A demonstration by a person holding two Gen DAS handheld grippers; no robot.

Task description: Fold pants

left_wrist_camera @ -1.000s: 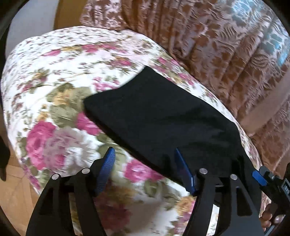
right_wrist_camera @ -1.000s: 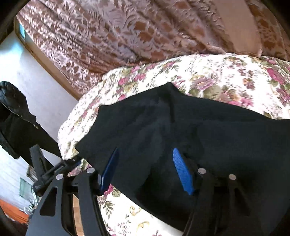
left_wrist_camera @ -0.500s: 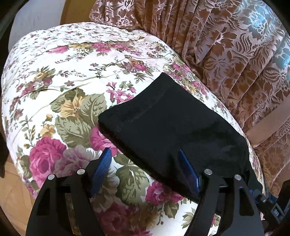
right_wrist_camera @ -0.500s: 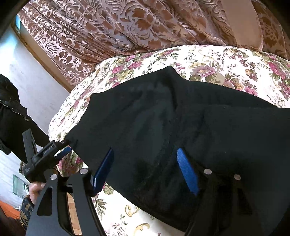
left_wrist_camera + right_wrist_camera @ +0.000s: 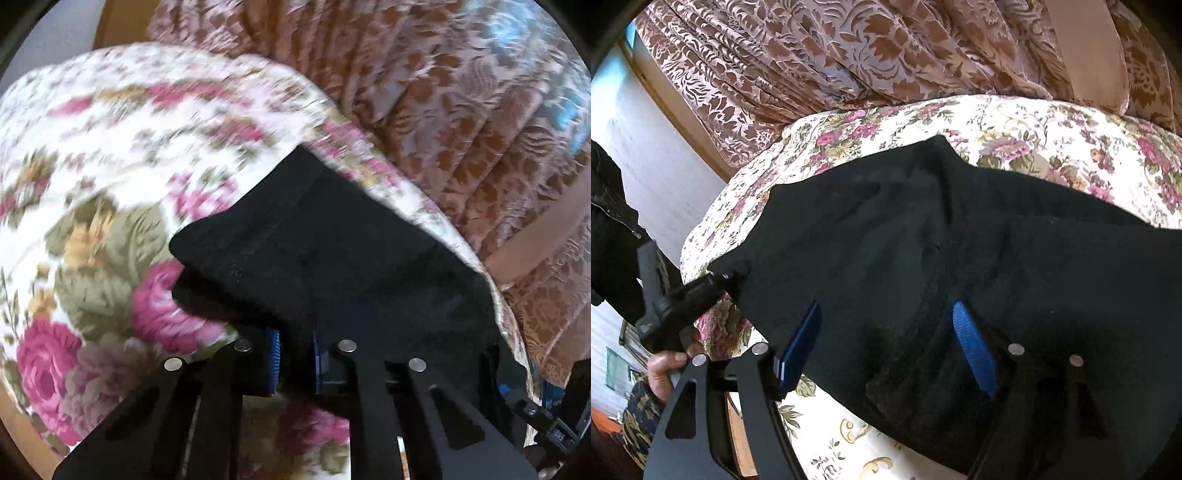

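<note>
Presently, the black pants (image 5: 332, 236) are found spread flat on a bed covered by a floral bedspread (image 5: 110, 177), with a brown patterned curtain (image 5: 820, 55) hanging beyond the far side of the bed. The left gripper (image 5: 295, 363) is seen at the near edge of the garment; its jaws have just been closing and are now clenched on a fold of the black fabric, which is pinched between the blue pads (image 5: 275, 362). The left wrist view is blurred. The right gripper (image 5: 886, 347) is held over the near part of the pants with its jaws released and set wide, cloth lying between the pads but not pressed by them. In the right wrist view, a hand (image 5: 666, 363) is observed at the left, gripping the other tool's handle beside the bed's edge.
</note>
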